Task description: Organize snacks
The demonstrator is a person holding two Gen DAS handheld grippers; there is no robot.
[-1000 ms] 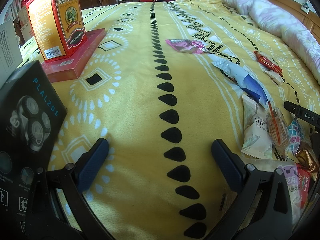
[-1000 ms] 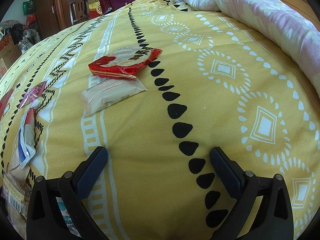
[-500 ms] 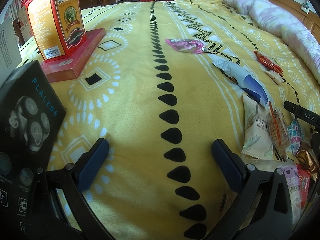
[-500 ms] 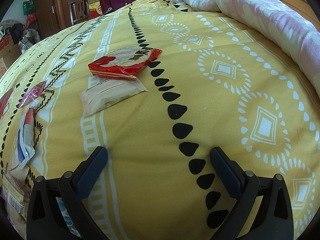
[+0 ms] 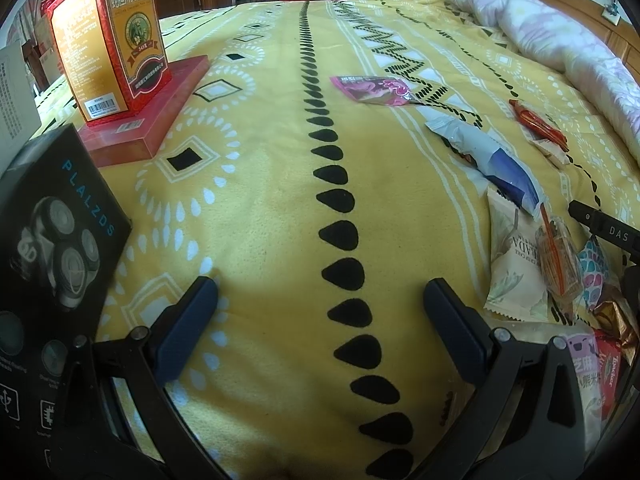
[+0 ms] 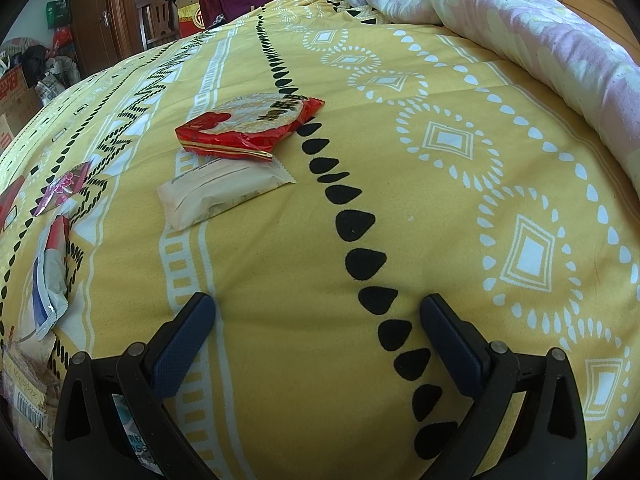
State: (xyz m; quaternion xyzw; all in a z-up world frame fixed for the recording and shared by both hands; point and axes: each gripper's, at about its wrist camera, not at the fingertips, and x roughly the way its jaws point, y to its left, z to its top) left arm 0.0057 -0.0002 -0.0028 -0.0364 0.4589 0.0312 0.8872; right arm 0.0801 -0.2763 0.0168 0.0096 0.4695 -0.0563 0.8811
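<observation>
Snack packets lie scattered on a yellow patterned bedspread [image 5: 260, 184]. In the left wrist view a pink packet [image 5: 374, 90], a white-and-blue packet [image 5: 490, 158], a red packet [image 5: 538, 124] and a pile of small packets [image 5: 552, 268] lie to the right. My left gripper [image 5: 320, 304] is open and empty, low over the bedspread. In the right wrist view a red packet [image 6: 252, 124] and a cream packet [image 6: 224, 194] lie ahead to the left. My right gripper [image 6: 318, 320] is open and empty over the bedspread [image 6: 400, 200].
An orange-red box [image 5: 110, 36] stands on a flat red box [image 5: 148, 112] at the left. A black shaver box [image 5: 52, 260] is beside my left gripper. A pink quilt [image 6: 520, 24] runs along the right side. More packets [image 6: 48, 276] lie at the left edge.
</observation>
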